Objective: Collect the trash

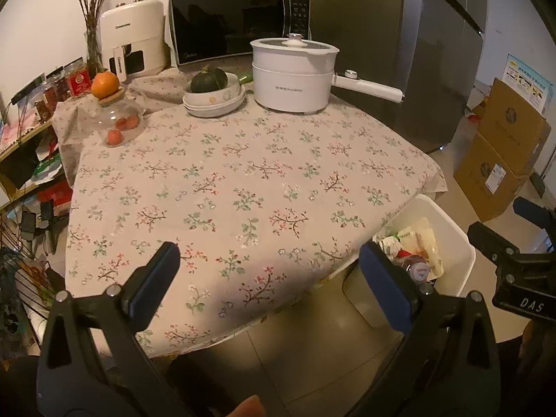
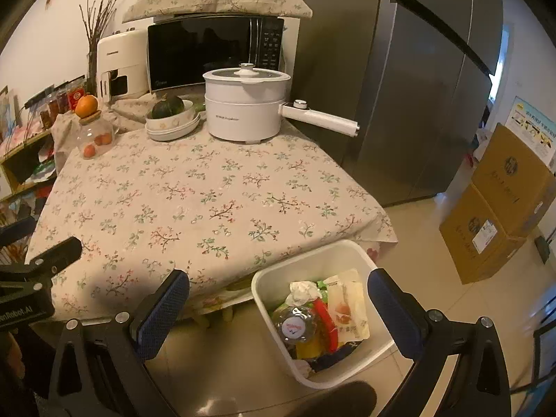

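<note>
Grippers both empty: your left gripper (image 1: 271, 285) has its blue pads spread wide w/ nothing between them, and your right gripper (image 2: 278, 316) is spread just as wide, also holding nothing. Trash sits in the white bin (image 2: 347, 250) on the floor, directly ahead of and below your right gripper, btwn its two fingers in the right wrist view. From the left gripper the bin (image 1: 451, 236) is off to the right, just past the right finger, tucked against the table corner. Inside the bin: a plastic bottle (image 2: 295, 325) w/ its cap up, crumpled white paper (image 2: 302, 292) behind it, a pale snack wrapper (image 2: 347, 305) to the right, and something red (image 2: 326, 319) btwn bottle and wrapper. Floral tablecloth (image 1: 243, 180) lies ahead of the left gripper. At its far side: white electric pot (image 1: 292, 76), a bowl w/ a green squash (image 1: 208, 81) left of the pot, microwave (image 1: 236, 21) behind. Your right gripper's body shows at the left gripper's far right, apart from it.
</note>
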Demonstrator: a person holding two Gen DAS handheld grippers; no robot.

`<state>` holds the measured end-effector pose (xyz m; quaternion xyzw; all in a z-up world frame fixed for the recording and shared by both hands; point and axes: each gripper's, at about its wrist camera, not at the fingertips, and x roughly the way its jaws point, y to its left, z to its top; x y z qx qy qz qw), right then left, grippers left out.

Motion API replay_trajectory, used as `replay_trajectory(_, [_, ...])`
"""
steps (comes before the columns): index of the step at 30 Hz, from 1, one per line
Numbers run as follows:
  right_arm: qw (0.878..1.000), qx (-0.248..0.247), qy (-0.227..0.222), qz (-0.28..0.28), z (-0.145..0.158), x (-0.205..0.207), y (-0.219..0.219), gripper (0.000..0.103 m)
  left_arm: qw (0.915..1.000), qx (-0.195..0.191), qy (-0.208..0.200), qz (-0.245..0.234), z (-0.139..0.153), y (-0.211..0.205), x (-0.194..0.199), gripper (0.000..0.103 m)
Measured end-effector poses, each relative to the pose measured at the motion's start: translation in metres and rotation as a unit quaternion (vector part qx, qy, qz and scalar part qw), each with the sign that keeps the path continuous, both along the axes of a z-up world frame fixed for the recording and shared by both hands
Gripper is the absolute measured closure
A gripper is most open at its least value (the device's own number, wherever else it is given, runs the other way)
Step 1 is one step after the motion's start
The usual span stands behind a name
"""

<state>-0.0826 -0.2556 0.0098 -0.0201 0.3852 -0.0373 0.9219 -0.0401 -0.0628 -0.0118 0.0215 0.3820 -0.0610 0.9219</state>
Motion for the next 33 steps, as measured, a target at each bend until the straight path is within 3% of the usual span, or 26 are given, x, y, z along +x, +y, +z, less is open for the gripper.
replay_trajectory(33, [1.0, 0.016, 0.005, -0.018, 0.0, -0.002, -0.013, 0.0, 0.9996, -0.02, 0.022, -0.001, -0.007, 0.005, 0.003, 0.001])
